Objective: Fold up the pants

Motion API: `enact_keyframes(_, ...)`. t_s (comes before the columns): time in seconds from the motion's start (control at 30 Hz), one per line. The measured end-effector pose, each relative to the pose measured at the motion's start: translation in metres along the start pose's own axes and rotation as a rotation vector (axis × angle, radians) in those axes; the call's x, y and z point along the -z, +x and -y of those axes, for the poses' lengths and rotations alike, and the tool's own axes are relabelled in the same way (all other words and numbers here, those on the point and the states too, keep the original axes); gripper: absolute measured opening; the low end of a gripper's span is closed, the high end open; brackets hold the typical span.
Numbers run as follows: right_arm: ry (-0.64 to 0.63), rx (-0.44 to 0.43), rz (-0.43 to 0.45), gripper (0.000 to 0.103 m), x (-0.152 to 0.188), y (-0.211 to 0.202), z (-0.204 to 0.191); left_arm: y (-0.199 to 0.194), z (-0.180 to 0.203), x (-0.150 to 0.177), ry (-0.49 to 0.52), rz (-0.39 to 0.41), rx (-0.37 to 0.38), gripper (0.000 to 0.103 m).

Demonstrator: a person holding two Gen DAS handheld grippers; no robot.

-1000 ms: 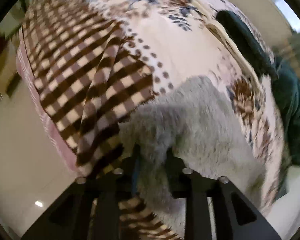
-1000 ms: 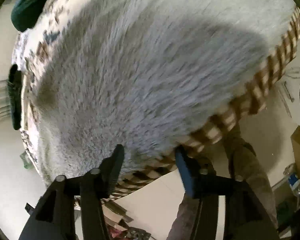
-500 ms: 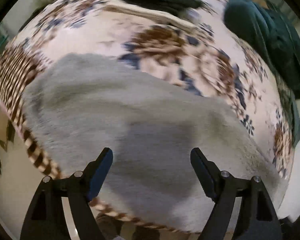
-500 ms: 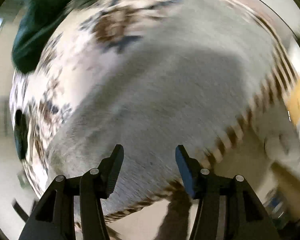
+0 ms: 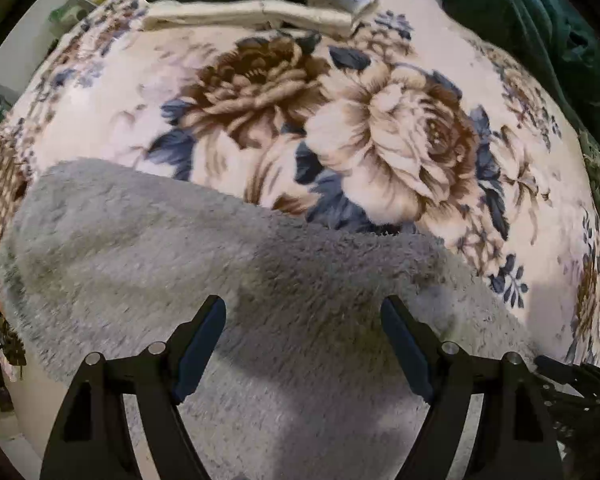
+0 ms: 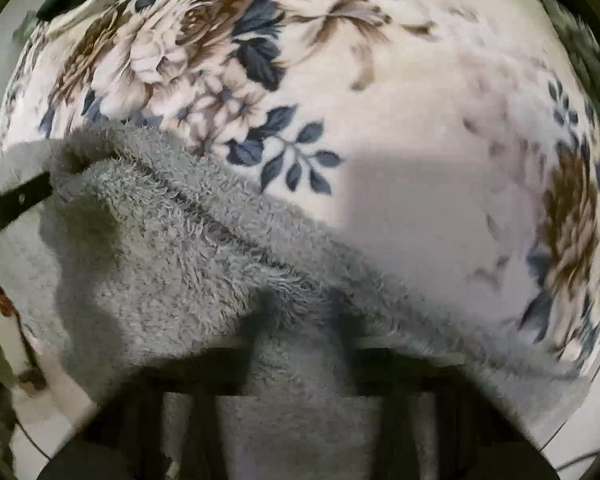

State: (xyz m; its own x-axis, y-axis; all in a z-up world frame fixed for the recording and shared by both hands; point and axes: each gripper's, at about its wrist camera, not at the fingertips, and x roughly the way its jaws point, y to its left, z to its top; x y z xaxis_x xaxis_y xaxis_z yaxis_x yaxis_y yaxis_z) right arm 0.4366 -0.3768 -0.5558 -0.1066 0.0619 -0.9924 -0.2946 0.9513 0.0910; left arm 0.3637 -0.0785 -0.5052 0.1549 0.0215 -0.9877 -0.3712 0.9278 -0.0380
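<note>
Surface: floral blanket [image 5: 380,128] is covering the bed, filling the upper two thirds of the left wrist view and the upper right of the right wrist view [image 6: 420,128].
Far edge: dark green bedding [image 5: 532,28] is bunching at the upper right of the left wrist view, and a folded cream cloth [image 5: 252,14] is lying along the top centre.
Pants: grey fleece pants [image 5: 220,252] are lying spread on the blanket, taking up the lower half of the left wrist view; in the right wrist view they [image 6: 188,240] are running from the left edge down to the bottom centre, with a seam crossing diagonally.
Left gripper: left gripper [image 5: 302,346] is hovering over the grey fabric at the bottom centre, jaws standing wide apart with nothing between them.
Right gripper: right gripper [image 6: 300,344] is sitting at the bottom centre of its view, dark and blurred, with pants fabric running between its fingers; whether they are pinching it I cannot tell.
Other: a dark strap-like piece [image 6: 16,200] is showing at the left edge of the right wrist view, against the pants.
</note>
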Motion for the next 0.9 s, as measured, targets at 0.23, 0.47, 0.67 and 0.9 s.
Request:
enact_keyframes(0.23, 0.177, -0.147, 0.055, 0.001, -0.003, -0.025, 0.054, 0.021, -0.005, -0.020, -0.006, -0.066, 0.044, 0.079)
enact_keyframes(0.47, 0.091, -0.103, -0.058, 0.041, -0.007, -0.011, 0.051, 0.026, -0.008, -0.035, 0.013, -0.088, 0.052, 0.079)
enact_keyframes(0.67, 0.053, -0.173, -0.037, 0.055, -0.018, -0.030, 0.044, 0.041, -0.005, -0.053, 0.033, -0.084, 0.031, 0.079)
enact_keyframes(0.9, -0.068, -0.041, -0.073, 0.006, -0.010, 0.003, 0.017, 0.045, -0.004, -0.064, 0.016, -0.093, 0.043, 0.079)
